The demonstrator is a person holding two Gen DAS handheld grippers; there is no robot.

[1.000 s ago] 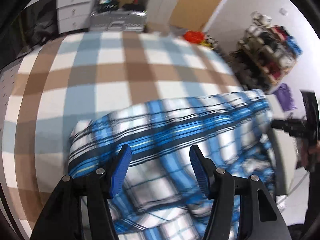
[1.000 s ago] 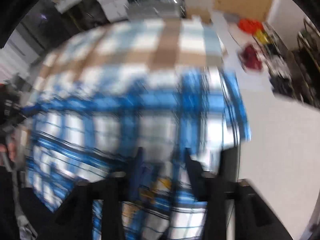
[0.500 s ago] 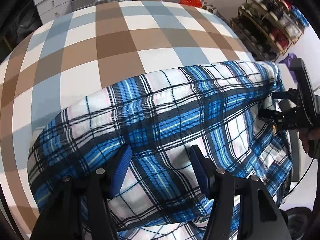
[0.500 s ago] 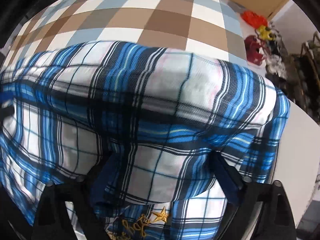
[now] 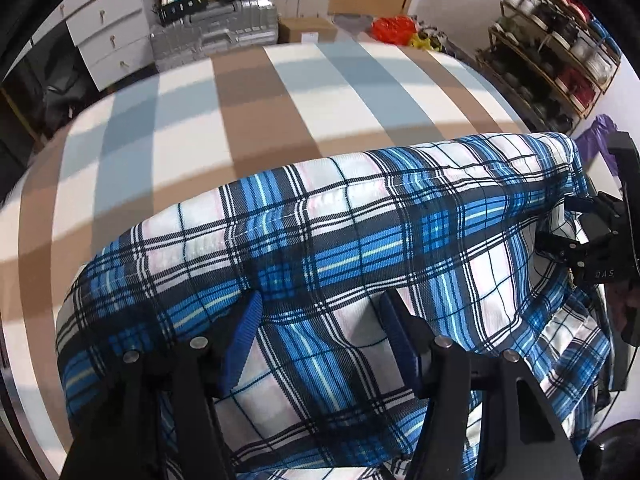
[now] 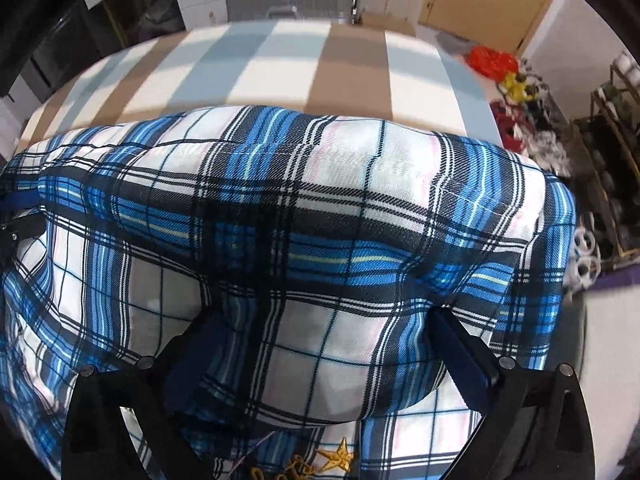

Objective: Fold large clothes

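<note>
Both tools point steeply down over the blue-and-white plaid cotton shirt point(image 5: 360, 240) on the brown-and-blue checked bed point(image 5: 240, 120). Left tool point(image 5: 320, 340) half-open, fabric between; right tool point(image 6: 320, 360) opening wide, cloth bulging between. Only the right view shows gold embroidery point(image 6: 320, 464).

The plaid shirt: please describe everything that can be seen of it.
The plaid shirt is a woven-looking cloth checked in blue, white and black, with faint pink lines. Gold embroidery with a star shows near its lower edge. It lies bunched in a rounded fold over the checked cover. The left gripper has cloth between its fingers. The right gripper is opening, with the cloth bulging between its fingers.
</note>
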